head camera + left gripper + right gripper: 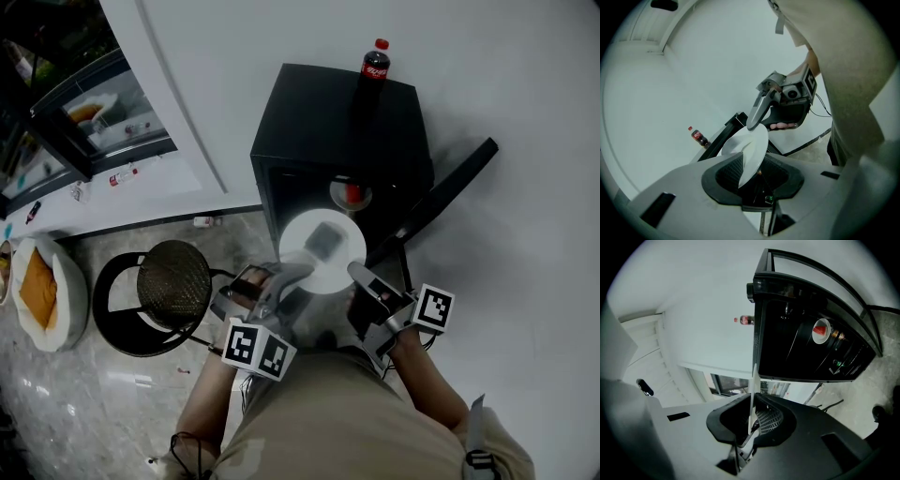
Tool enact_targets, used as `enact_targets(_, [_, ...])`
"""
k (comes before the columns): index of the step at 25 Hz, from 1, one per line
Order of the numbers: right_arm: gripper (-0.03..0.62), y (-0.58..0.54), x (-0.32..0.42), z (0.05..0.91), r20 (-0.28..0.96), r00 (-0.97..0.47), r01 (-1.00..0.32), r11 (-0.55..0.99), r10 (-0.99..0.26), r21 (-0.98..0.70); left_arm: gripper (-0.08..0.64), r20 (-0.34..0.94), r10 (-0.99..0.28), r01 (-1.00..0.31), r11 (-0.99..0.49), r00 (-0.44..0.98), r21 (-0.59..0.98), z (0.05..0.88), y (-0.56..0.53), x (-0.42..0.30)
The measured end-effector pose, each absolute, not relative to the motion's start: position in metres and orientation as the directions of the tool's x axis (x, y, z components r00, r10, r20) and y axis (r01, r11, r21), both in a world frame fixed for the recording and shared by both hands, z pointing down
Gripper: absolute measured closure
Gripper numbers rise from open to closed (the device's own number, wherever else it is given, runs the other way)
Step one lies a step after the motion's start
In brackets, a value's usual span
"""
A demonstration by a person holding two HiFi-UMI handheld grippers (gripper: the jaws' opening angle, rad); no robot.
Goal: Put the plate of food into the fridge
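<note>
At 12 o'clock before you: fridge (309, 122) open | your left tongs (292, 274) pinch plate (323, 251) rim at 8 o'clock | your right tongs (358, 274) pinch it at 4 o'clock

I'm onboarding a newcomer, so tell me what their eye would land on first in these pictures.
A white plate with something grey on it is gripped at its rim by the left tongs and the right tongs, right in front of the open black fridge. A cola bottle stands upright on the fridge's top, and a red-and-white container shows inside.
</note>
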State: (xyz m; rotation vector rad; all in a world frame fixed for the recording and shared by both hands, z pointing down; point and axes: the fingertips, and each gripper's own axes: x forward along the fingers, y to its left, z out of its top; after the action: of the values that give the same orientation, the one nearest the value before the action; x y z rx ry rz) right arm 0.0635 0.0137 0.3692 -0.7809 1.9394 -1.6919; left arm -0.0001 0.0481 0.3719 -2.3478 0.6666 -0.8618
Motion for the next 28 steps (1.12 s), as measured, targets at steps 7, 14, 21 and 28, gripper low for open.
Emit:
enact_targets(7, [0.552,0.013,0.076,0.38,0.038,-0.751,-0.124,0.085,-0.659,-0.989,0.457,0.454,-0.609,-0.249,-0.736,0.651,-0.629,0.381,0.048,0.013])
enact_targets(14, [0.552,0.01,0.085,0.393,0.041,-0.759,-0.113,0.07,-0.649,-0.991,0.457,0.484,-0.617,-0.271,-0.748,0.621,-0.605,0.392,0.047,0.022])
enact_targets(21, [0.552,0.006,0.099,0.404,0.048,-0.78,-0.11,0.061,-0.624,-0.992,0.457,0.516,-0.62,-0.268,-0.754,0.591,-0.6,0.401,0.044,0.036])
enact_targets(28, [0.552,-0.006,0.11,0.415,0.04,-0.795,-0.106,0.073,-0.606,-0.992,0.451,0.528,-0.633,-0.291,-0.753,0.566,-0.59,0.413,0.036,0.048])
